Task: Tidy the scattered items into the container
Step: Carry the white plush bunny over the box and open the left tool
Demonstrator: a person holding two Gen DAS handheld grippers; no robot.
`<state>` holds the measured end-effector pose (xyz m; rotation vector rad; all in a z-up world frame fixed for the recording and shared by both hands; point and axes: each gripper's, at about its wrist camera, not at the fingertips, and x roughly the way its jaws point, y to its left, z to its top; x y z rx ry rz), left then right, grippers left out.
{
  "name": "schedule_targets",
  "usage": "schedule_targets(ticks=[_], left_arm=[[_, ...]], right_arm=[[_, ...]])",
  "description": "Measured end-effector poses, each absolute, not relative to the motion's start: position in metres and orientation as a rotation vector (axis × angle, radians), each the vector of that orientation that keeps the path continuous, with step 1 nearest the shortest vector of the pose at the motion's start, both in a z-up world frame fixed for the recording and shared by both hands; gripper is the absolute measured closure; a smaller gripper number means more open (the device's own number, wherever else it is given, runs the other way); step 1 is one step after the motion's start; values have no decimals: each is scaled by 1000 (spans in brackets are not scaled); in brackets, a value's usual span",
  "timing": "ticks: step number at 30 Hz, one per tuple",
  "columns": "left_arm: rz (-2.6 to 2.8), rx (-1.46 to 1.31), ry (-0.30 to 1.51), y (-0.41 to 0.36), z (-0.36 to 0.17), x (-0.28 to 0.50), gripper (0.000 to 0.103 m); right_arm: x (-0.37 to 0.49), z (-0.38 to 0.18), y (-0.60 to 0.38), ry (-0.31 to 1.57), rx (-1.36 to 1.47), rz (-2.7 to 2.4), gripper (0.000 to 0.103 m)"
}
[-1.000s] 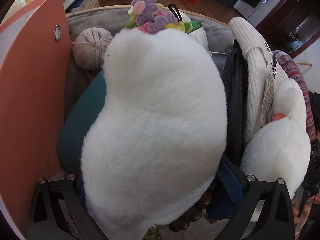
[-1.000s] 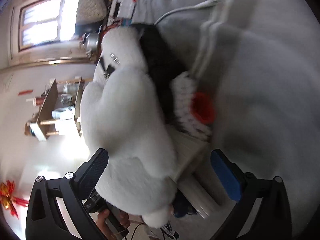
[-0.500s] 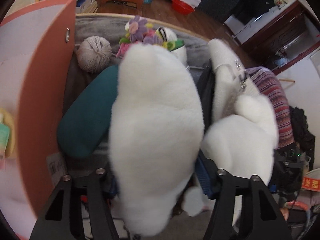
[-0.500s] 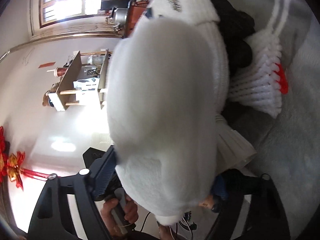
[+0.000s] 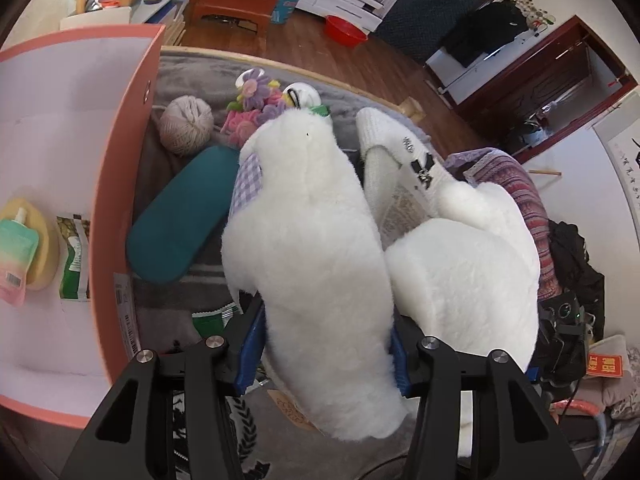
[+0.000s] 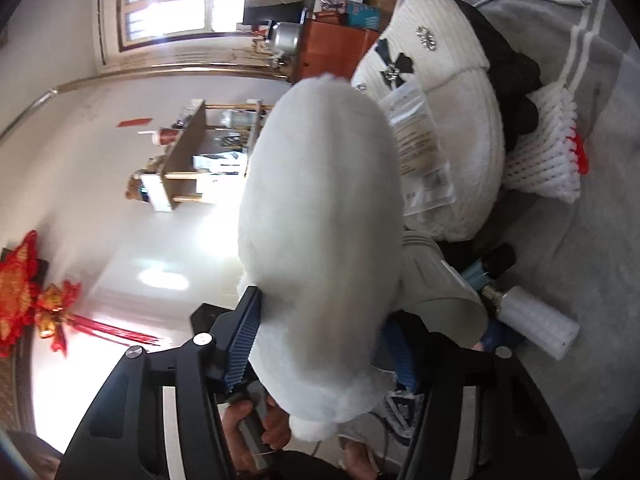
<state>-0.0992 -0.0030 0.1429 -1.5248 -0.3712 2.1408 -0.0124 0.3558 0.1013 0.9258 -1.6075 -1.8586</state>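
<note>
A long white fluffy plush (image 5: 312,232) fills the middle of the left wrist view. My left gripper (image 5: 324,354) has its blue pads pressed into the plush's near end, and its jaws are still closing. A second white fluffy plush (image 5: 460,272) hangs beside it on the right. In the right wrist view that plush (image 6: 320,220) sits between the blue pads of my right gripper (image 6: 320,348), whose jaws are closing and squeezing the fur. I cannot tell whether the two plush pieces are joined. The orange-walled container (image 5: 120,184) stands at the left.
On the grey blanket (image 5: 200,80) lie a teal case (image 5: 180,220), a yarn ball (image 5: 186,124), a flower plush (image 5: 256,96) and a white knit hat (image 5: 392,152). The container holds a pouch (image 5: 16,252). A white foam net (image 6: 548,160) and a white tube (image 6: 536,328) lie at the right.
Both grippers' jaws have narrowed from wide open onto the white plush pieces. Both have risen with the plush, so the bed items look smaller and farther below.
</note>
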Motion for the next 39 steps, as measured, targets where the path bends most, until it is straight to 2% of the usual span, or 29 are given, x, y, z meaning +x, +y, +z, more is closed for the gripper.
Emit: schedule_targets(ticks=[8,13,21,22,23,24,25,27,29,31,33,39], left_arm=[[2135,-1376,-413,-11,192,-84,56],[2194,-1225,-443,-37,244,-68,56],[2422,-974,-586,-164,317,-52,53],[2457,-967,-573,-177,320,-55,46],[2503,-972,-545,-192,320,-62,40],[2560,-989,-523,-211,315,-71,29],[2619,-1028,-518,-227,306,-80,22],[2735,-1182,-540,-266,275,-98,22],[2701,-1284,-664,-295,249,-110,22],[2643,-1298,-803,-315,237,-115,22],[2639,-1271,-855,-323,238,-118,22],[2599,-1225,-796,-298,247,-119,22]], right_arm=[[-9,135,353,-1593,775,-1823,50],[-13,171,341,-1563,677,-1794,49],[-45,238,246,-1408,642,-1712,49],[-55,244,224,-1399,656,-1702,47],[-55,242,207,-1405,680,-1695,34],[-67,242,184,-1411,728,-1691,4],[-79,241,161,-1404,814,-1714,1],[-107,227,122,-1346,1114,-1809,0],[-120,206,102,-1343,1242,-1774,1],[-122,190,95,-1362,1250,-1709,2],[-118,185,98,-1326,1247,-1750,2],[-96,173,125,-1330,1254,-1787,2]])
